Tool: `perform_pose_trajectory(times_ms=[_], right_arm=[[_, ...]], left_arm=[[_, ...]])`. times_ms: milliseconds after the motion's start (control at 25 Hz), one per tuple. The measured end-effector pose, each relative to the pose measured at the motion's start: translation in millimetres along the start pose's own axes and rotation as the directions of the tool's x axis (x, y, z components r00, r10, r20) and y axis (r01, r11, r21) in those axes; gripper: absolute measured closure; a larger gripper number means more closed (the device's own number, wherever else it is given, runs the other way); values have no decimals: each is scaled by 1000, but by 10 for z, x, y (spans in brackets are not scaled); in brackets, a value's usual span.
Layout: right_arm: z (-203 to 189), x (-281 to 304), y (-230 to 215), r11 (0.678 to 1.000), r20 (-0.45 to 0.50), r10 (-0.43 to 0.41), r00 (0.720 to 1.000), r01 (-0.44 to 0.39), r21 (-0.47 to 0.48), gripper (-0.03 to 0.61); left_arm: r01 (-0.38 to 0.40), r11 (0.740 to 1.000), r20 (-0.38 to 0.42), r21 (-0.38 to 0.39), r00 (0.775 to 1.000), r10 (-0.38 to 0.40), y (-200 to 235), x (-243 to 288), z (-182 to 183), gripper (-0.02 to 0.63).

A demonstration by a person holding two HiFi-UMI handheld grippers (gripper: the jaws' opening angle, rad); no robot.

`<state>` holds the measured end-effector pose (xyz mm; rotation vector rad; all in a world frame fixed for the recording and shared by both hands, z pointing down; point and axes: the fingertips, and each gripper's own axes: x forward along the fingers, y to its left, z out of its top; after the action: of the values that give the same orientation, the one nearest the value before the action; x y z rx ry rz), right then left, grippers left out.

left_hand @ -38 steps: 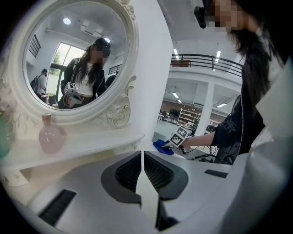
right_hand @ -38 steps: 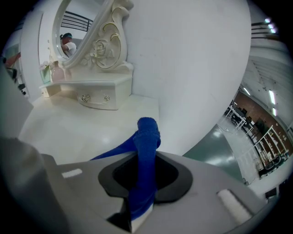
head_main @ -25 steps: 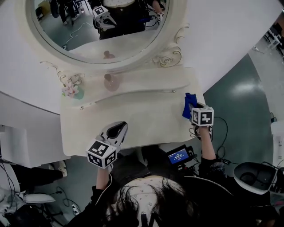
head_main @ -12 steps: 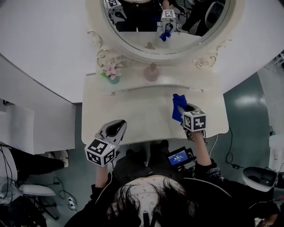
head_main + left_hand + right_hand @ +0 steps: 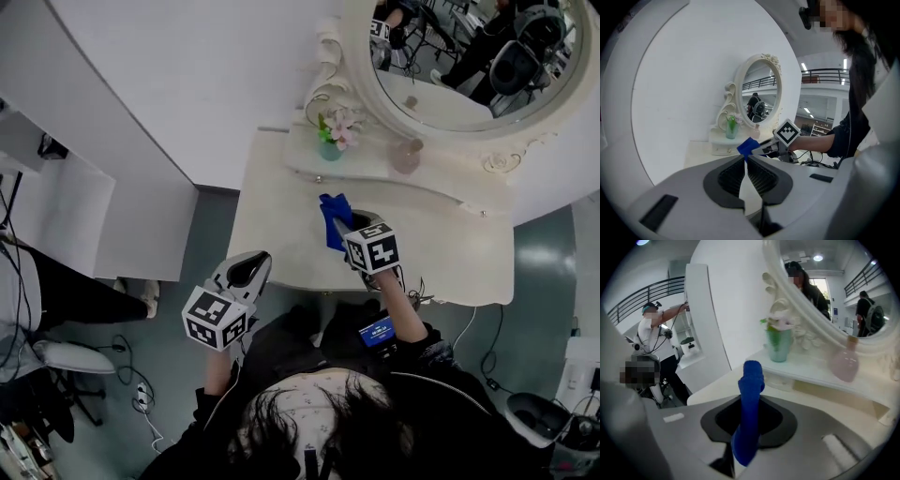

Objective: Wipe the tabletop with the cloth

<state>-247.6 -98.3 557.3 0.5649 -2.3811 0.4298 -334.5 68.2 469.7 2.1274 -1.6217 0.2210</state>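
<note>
The cream tabletop (image 5: 281, 230) of a dressing table lies in front of me. My right gripper (image 5: 343, 227) hovers over its left-middle part, shut on a blue cloth (image 5: 332, 217) that sticks out past the fingertips. In the right gripper view the blue cloth (image 5: 751, 390) stands up between the jaws, above the tabletop (image 5: 719, 387). My left gripper (image 5: 251, 265) is held off the table's front left edge, shut with nothing in it. The left gripper view looks along its closed jaws (image 5: 745, 161) toward the cloth (image 5: 748, 146) and the right gripper's marker cube (image 5: 787, 132).
A raised shelf (image 5: 441, 178) at the back carries a green vase of flowers (image 5: 334, 133) and a pink bottle (image 5: 406, 156) under an oval mirror (image 5: 469, 56). A white wall panel (image 5: 141, 141) stands left of the table. Cables and a chair (image 5: 56, 361) are on the floor.
My right gripper has carried the blue cloth from the table's right end leftward across the top. My head view swung along with it. The left gripper kept its place by the front edge.
</note>
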Motion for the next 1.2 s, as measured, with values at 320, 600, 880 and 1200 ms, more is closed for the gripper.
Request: perform_pose_trajectory(times_ms=[320, 600, 880, 1200], right_arm=[[167, 983, 1570, 963, -68, 224, 972, -231, -139, 499], [-147, 1573, 2080, 929, -210, 228, 951, -277, -245, 499], [-361, 1675, 1821, 926, -248, 191, 950, -258, -274, 499], [-509, 1315, 1296, 908, -220, 122, 968, -198, -368, 499]], left_arm=[[-121, 991, 14, -63, 992, 123, 439, -642, -254, 617], [-188, 975, 16, -118, 981, 191, 632, -981, -410, 617], [-181, 974, -4, -134, 983, 182, 663, -938, -499, 617], [-111, 990, -6, -89, 994, 111, 398, -455, -346, 617]])
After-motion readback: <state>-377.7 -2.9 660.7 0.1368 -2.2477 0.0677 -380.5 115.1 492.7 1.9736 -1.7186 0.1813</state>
